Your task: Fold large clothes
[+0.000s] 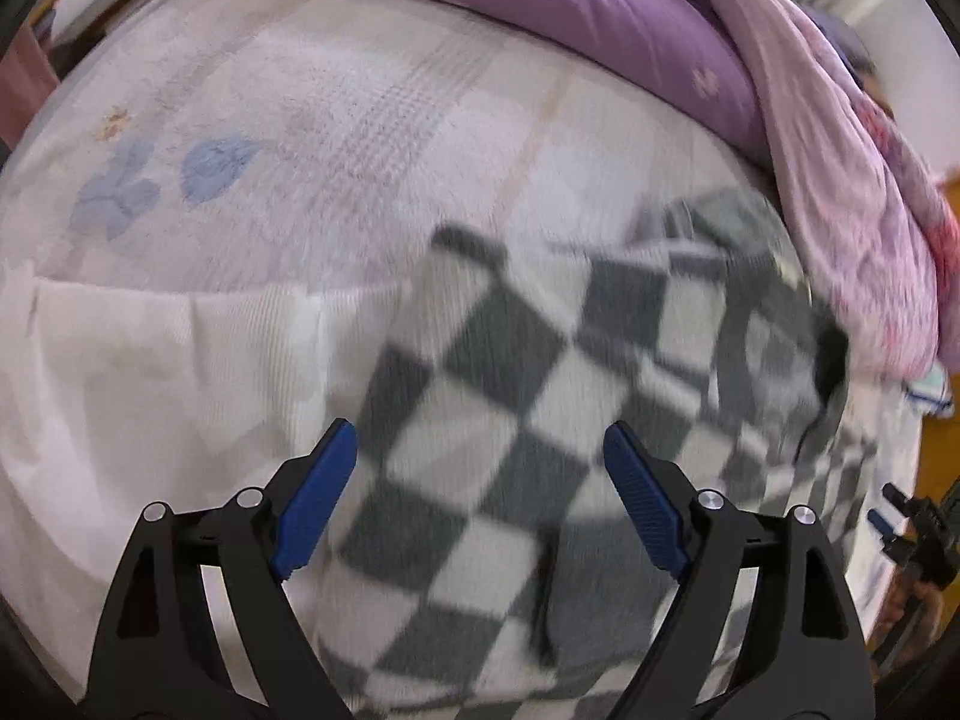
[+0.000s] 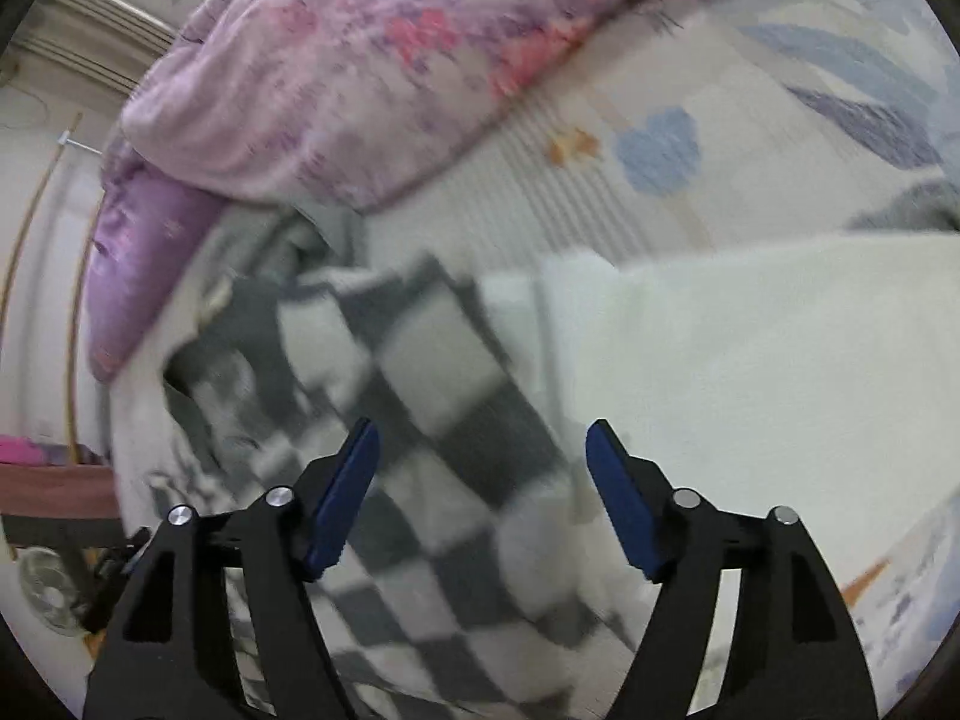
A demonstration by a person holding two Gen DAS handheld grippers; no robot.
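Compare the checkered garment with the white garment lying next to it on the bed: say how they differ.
The checkered garment carries a grey and white check; the white garment is plain, with no pattern visible. The checkered garment lies rumpled, with dark folds at its far end; the white garment lies flat and smooth. In the right wrist view the checkered one overlaps the white one's edge. Both rest on the bed sheet, and no hand-held gripper grips either.

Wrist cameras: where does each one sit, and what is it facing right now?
Left wrist: rides the left hand-held gripper, looking steeply down at the checkered garment; own open blue fingers show.
Right wrist: rides the right hand-held gripper, facing the white garment; own open fingers show.
Shared: checkered garment, white garment, purple quilt.
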